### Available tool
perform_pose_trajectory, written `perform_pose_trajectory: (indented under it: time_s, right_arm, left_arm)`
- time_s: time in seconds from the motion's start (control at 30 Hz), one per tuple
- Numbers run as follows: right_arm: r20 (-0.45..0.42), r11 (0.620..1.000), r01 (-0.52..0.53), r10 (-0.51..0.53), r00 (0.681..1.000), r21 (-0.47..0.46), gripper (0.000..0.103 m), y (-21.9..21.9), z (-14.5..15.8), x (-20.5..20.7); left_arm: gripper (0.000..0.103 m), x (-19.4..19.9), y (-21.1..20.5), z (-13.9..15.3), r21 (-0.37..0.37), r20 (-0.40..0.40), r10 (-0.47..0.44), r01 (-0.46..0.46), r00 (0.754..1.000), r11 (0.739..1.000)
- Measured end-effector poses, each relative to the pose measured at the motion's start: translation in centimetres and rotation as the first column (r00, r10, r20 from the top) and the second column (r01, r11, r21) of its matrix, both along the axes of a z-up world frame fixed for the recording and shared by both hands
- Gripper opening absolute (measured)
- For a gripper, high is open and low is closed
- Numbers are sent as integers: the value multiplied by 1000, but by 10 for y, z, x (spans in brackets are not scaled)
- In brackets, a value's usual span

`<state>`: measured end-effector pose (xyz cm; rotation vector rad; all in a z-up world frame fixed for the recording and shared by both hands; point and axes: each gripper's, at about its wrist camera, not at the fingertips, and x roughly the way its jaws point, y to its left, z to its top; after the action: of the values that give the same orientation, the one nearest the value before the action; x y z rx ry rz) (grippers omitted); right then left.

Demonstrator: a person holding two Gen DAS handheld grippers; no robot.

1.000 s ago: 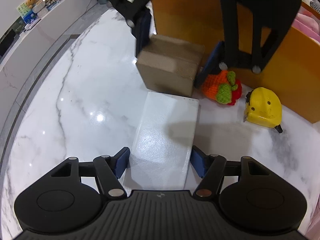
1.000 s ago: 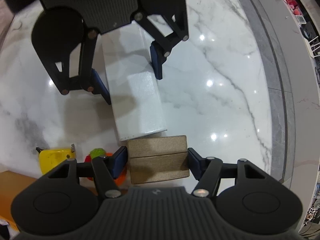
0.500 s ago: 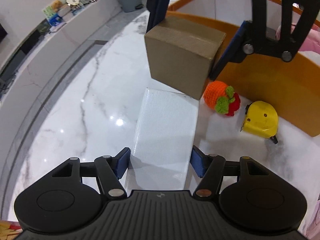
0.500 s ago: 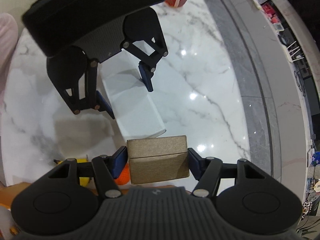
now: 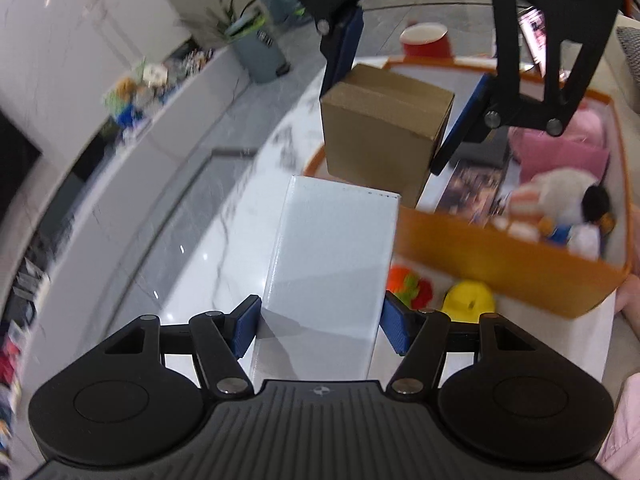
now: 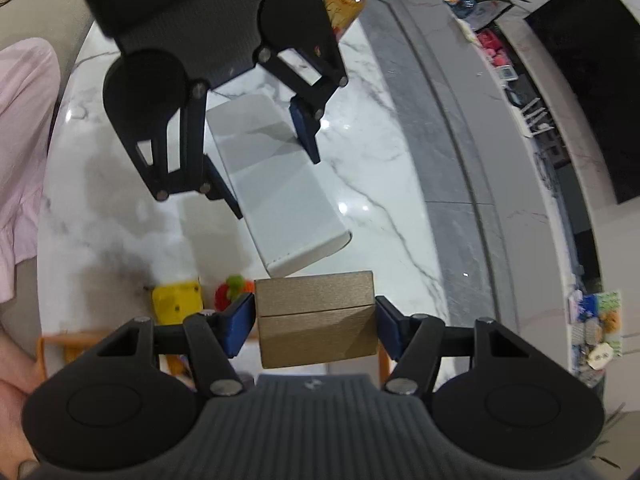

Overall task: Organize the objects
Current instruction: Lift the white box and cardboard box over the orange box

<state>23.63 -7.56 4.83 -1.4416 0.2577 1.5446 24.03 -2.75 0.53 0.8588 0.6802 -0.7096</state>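
Pointing boxward, white box [image 5: 332, 248] lengthwise.

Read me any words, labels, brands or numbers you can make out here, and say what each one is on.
None can be read.
Small round emblem on left gripper body: no letters.
Bottle label: blurred.
Book cover in the orange bin: blurred.
White box and brown box: plain.

The desk [image 6: 400, 184] is polished white marble with grey veins, glossy enough to throw back lamp glints. The white box [image 5: 332, 248] has a smooth, faintly sheened skin, likely coated card. The brown box [image 5: 380, 128] is matt, plain cardboard. Each claw is matt black plastic with blue pads [image 5: 244, 330]. The orange toy [image 5: 408, 286] looks knitted, though blurred.
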Motion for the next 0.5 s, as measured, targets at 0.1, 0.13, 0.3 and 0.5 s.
perform_pose_trajectory:
  time_s: [0.1,0.13,0.3,0.5]
  right_arm:
    - [26,999,29,-30,999,14,65,-25,10,6]
    - [32,999,40,-40,999,16,65,-34,12,9]
    - [92,994,106,-107,990,12,65,-72,11,29]
    - [139,989,150,-147,979,-12,65,-107,-4,51]
  left_arm:
    - [74,-7,-31,9,9,31,-65,64,997,998]
    - [74,-8,-42,10,13,37,-87,86,996,996]
    - [74,-18,-99,4,53,78,-201,197,977,979]
    - [74,-15,-149,-22,109,67,-303,294,951,949]
